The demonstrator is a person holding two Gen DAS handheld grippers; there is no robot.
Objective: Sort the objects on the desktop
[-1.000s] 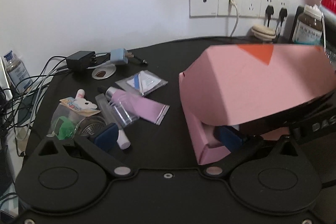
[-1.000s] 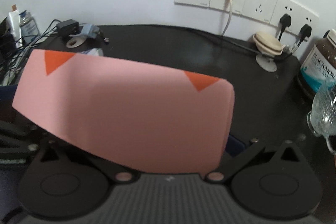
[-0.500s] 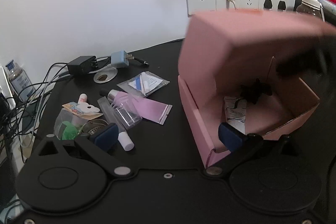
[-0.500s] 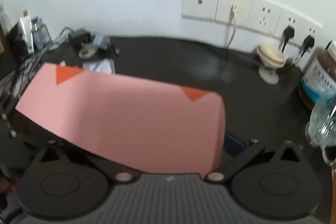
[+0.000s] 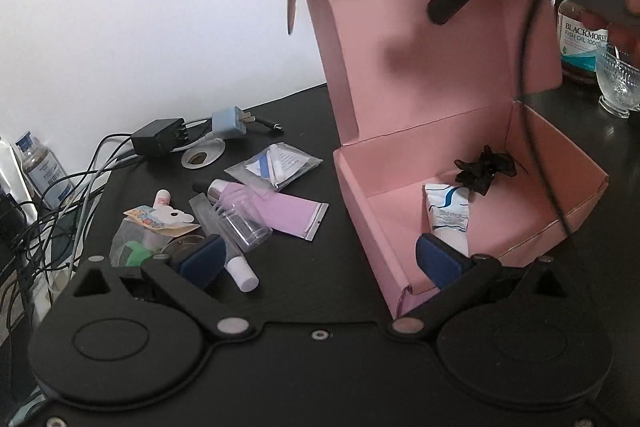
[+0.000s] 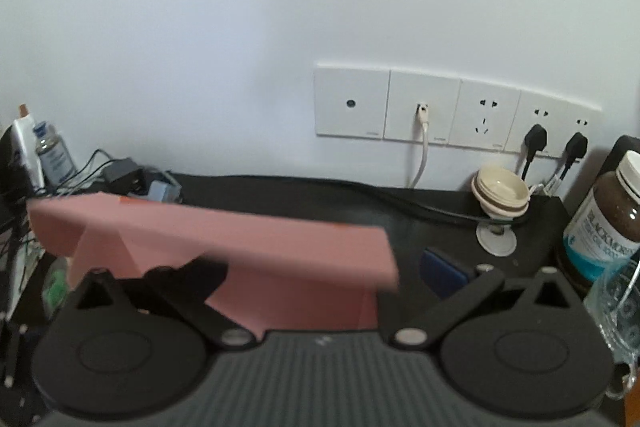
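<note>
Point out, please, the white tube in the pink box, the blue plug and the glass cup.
white tube (image 5: 449, 215), left wrist view, printed body.
blue plug (image 5: 227, 123), left wrist view, housing.
glass cup (image 5: 618, 83), left wrist view, bowl.

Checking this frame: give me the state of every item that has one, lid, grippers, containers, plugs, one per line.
Pink box: lid up, open.
Tube: lying inside the box.
Left gripper: open, empty.
Right gripper: open, at the lid.
Clear vial: lying on its side.
Fish oil bottle: upright, capped.
Black plugs: plugged in.

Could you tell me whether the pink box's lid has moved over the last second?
Yes. The lid has swung up from covering the pink box to standing upright, hiding the wall sockets behind it in the left wrist view.
</note>
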